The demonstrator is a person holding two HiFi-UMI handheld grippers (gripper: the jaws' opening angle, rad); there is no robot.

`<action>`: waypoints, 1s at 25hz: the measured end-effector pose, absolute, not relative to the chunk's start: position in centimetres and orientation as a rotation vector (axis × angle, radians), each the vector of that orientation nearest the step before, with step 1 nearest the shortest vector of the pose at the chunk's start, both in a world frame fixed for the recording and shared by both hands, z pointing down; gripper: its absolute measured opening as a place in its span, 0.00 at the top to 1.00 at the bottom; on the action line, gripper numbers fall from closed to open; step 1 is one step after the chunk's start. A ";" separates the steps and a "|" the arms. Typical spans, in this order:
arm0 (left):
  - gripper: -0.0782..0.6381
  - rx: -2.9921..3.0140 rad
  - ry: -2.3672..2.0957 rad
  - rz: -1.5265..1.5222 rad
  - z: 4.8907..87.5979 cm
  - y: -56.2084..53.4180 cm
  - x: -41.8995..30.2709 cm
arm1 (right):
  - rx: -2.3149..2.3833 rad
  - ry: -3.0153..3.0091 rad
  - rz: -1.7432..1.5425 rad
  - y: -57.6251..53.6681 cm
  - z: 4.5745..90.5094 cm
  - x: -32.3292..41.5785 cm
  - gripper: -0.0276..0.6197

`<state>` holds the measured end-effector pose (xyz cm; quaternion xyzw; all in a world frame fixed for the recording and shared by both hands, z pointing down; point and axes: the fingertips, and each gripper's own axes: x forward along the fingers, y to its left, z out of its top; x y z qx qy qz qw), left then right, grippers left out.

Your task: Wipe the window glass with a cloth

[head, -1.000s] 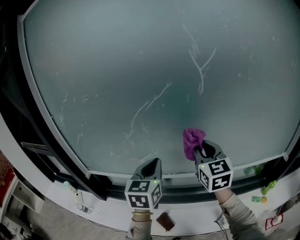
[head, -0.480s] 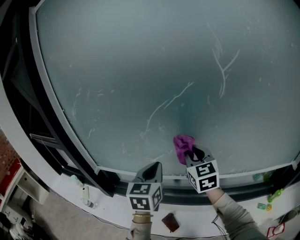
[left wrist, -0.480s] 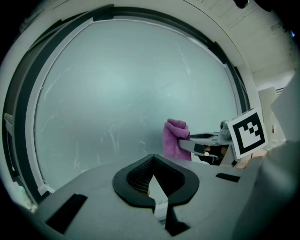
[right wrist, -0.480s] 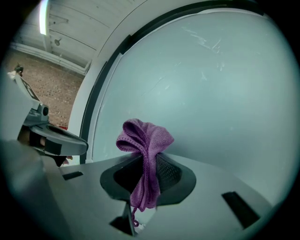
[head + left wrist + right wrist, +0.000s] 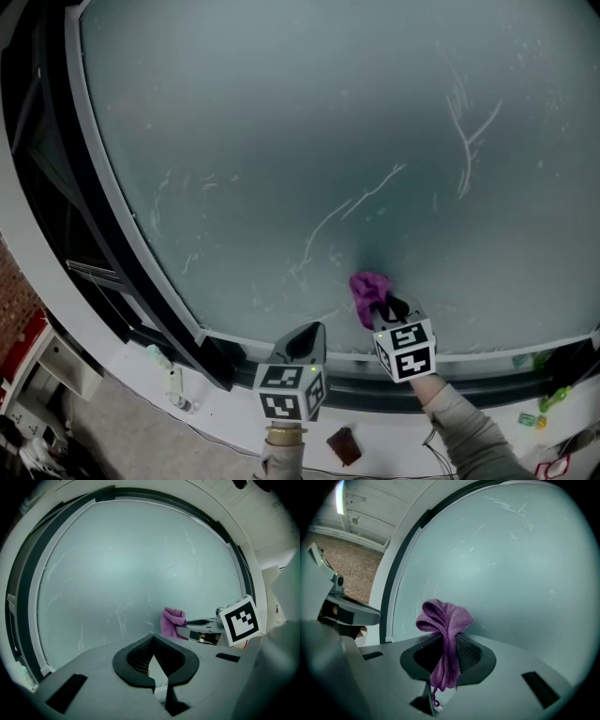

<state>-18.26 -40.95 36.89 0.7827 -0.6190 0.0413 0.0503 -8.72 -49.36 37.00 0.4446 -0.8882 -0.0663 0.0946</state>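
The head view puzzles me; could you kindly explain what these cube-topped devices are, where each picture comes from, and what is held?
No robot here: a person holds a two-jaw gripper in each hand, each topped with a marker cube. The head view comes from a camera on the person's head, looking down; the other two views ride on the grippers. The left gripper is shut and empty. The right gripper is shut on a crumpled purple cloth near the bottom of the frosted streaked window glass.

A small white bottle [image 5: 174, 386], a brown block [image 5: 342, 446] and green bits [image 5: 553, 397] lie on the white ledge [image 5: 225, 412].
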 end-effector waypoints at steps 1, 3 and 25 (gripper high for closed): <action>0.88 2.383 -1.883 0.127 36.9 -41.0 -18.2 | 1.320 -2.634 -0.197 -49.4 37.0 -8.6 0.85; 0.88 2.383 -1.878 0.131 37.0 -41.2 -18.0 | 1.324 -2.632 -0.198 -49.5 37.0 -8.3 0.85; 0.88 2.541 -1.673 0.156 37.0 -43.2 -7.6 | 1.629 -2.470 -0.148 -49.7 36.9 7.3 0.85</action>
